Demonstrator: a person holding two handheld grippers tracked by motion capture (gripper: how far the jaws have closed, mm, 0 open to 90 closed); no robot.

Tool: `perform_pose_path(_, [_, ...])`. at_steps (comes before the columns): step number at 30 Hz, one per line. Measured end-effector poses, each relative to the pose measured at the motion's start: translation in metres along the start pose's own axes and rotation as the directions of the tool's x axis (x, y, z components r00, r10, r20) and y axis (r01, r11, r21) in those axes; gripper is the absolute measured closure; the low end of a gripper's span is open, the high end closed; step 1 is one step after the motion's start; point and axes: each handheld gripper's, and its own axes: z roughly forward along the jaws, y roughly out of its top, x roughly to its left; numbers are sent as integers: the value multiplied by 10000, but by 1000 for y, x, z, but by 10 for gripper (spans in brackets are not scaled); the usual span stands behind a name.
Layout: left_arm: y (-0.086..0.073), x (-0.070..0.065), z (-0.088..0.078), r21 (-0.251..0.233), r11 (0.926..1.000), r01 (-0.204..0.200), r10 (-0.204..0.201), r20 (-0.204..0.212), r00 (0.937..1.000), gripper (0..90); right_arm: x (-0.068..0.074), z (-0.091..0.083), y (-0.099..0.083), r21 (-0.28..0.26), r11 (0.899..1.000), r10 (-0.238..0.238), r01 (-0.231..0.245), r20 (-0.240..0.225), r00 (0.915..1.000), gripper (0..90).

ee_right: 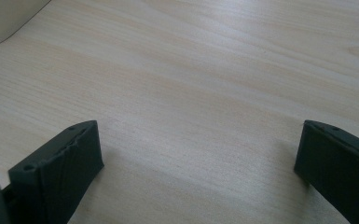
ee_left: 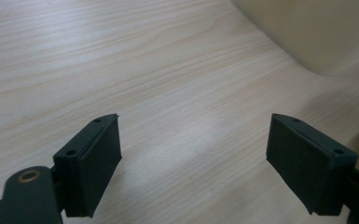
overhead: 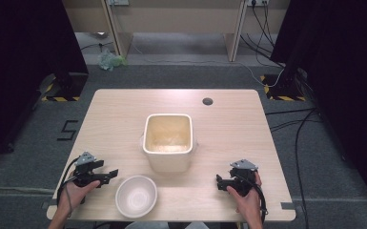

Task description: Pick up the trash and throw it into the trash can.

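Both hands rest near the table's (overhead: 124,109) front edge, left gripper (overhead: 106,174) and right gripper (overhead: 221,182) spread wide, empty, flanking a white bowl (overhead: 136,195).

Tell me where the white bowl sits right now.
In the high view the white bowl stands on the table near its front edge, left of centre, just in front of the cream tub and to the right of the left gripper.

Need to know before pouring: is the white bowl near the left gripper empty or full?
Empty. The high view looks straight into the white bowl, upright on the table, and shows only its bare white inside.
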Motion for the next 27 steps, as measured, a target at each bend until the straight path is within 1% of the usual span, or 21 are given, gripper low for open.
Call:
perform_pose_path(4, [3,-6,-3,-66,10000,-62,64,311,9995,173,0,0,0,6,10000,13,-13,-7,10000,7])
perform_pose_path(7, [4,-9,-6,-129,9998,-158,162,323,9993,177,0,0,0,7,10000,14,-14,-6,10000,7])
perform_pose_path(10, [6,-13,-9,-183,9997,-186,195,469,9987,181,0,0,0,7,10000,11,-11,-6,10000,7])
perform_pose_path(13, [8,-18,-12,-272,9992,-299,316,645,9974,189,0,0,0,6,10000,13,-13,-6,10000,7])
perform_pose_path(18, [10,-26,-13,-350,9989,-310,347,1124,9931,196,0,0,0,6,10000,13,-13,-5,10000,7])
perform_pose_path(21, [11,-30,-14,-320,9985,-447,482,1178,9919,204,0,0,0,5,10000,11,-11,-7,10000,7])
perform_pose_path(25, [12,-36,-15,-351,9979,-551,595,1398,9884,209,0,0,0,6,10000,17,-17,-7,10000,7])
perform_pose_path(27, [12,-38,-16,-383,9978,-535,588,1533,9864,213,0,0,0,5,10000,9,-9,-8,10000,8])
